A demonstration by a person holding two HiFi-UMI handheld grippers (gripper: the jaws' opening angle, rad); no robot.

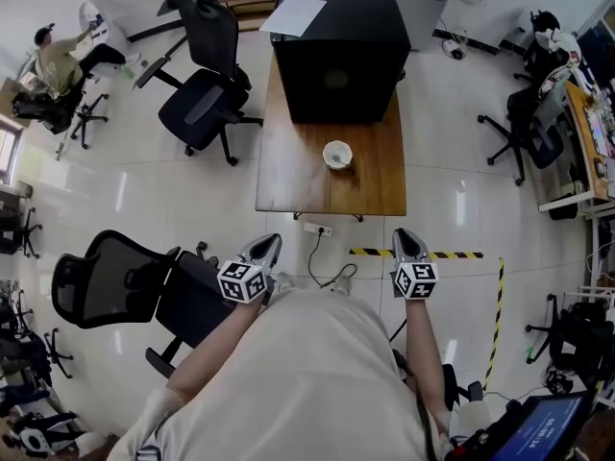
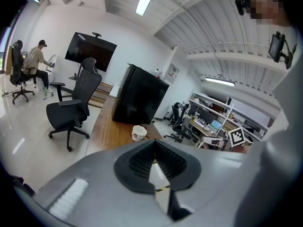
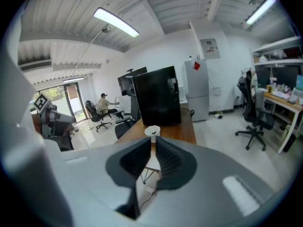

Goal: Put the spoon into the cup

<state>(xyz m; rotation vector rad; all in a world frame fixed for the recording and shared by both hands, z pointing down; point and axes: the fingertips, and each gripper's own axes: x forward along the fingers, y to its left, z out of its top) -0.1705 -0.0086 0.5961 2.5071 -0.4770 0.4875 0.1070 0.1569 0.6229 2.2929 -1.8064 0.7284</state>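
My left gripper (image 1: pixel 266 245) and right gripper (image 1: pixel 407 236) are both out in front of me over the tiled floor, short of the near end of the wooden table (image 1: pixel 288 161). The left gripper view shows its ribbed pads clenched tip to tip with nothing between them. In the right gripper view the jaws stand a thin slit apart, pressing on nothing, and I see the table through the gap.

To my left, well short of the table, stands a black mesh chair (image 1: pixel 115 281). A power strip (image 1: pixel 318 228) lies on the floor just under the table's near edge, with a cable trailing toward me. A strip of yellow-and-black tape (image 1: pixel 432 254) runs off past the near right corner.

On the table, the white cup (image 1: pixel 337 154) stands upright toward the near end, right of centre and apart from both grippers. I cannot pick out the spoon in any view.

A black cabinet (image 1: pixel 336 56) fills the table's far end, a sheet of paper (image 1: pixel 293 14) lying on top of it. Another black office chair (image 1: pixel 207 94) stands just beside the table's left edge, and a seated person (image 1: pixel 58 60) works well off to the left
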